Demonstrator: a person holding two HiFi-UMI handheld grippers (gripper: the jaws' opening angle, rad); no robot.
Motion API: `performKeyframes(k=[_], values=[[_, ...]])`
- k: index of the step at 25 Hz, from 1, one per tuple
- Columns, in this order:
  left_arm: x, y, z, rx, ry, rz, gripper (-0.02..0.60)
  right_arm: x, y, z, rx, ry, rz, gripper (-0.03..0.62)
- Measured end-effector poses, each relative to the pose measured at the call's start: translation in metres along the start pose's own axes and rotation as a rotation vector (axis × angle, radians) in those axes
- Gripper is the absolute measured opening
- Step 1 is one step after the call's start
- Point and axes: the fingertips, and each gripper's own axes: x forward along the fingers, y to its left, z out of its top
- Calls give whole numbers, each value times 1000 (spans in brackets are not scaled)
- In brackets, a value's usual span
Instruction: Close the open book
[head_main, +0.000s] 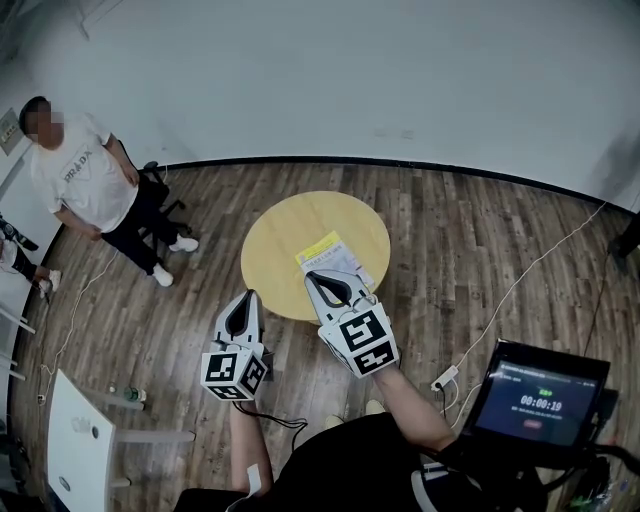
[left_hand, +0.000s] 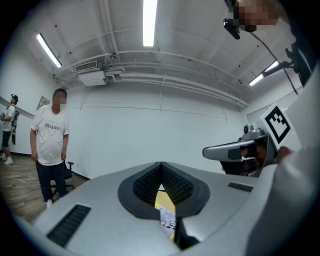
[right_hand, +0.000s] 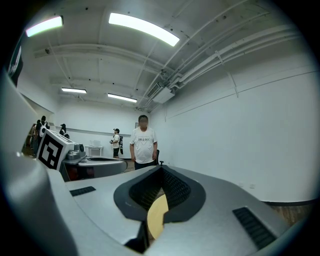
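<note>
Your thin yellow-and-white book (head_main: 330, 256) lies flat on the round pale-yellow wooden table (head_main: 275, 235), towards its near right part. From the head view you cannot tell for sure whether its pages lie spread. You hold both tongs level, side by side, in front of your body. Your right gripper (head_main: 311, 273) has its jaws pressed together with nothing between them. In the head view its tips sit over the book's near edge, though whether they touch it cannot be told. Your left gripper (head_main: 248, 294) is just to the left of it, with its tips at the table's near rim and its jaws likewise closed and empty. Through the slit below them, the left gripper view shows a sliver of the table and a printed page. A person in a white T-shirt and dark trousers (head_main: 88, 190) stands on the brown plank floor (head_main: 480, 250), well apart from the table on your left. A dark screen (head_main: 540, 400) glows at your lower right.
</note>
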Motion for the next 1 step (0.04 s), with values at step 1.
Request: performKeyframes(k=[1], values=[[0, 0, 0, 1, 0, 0, -2, 0, 0, 0, 0, 0, 1, 5]])
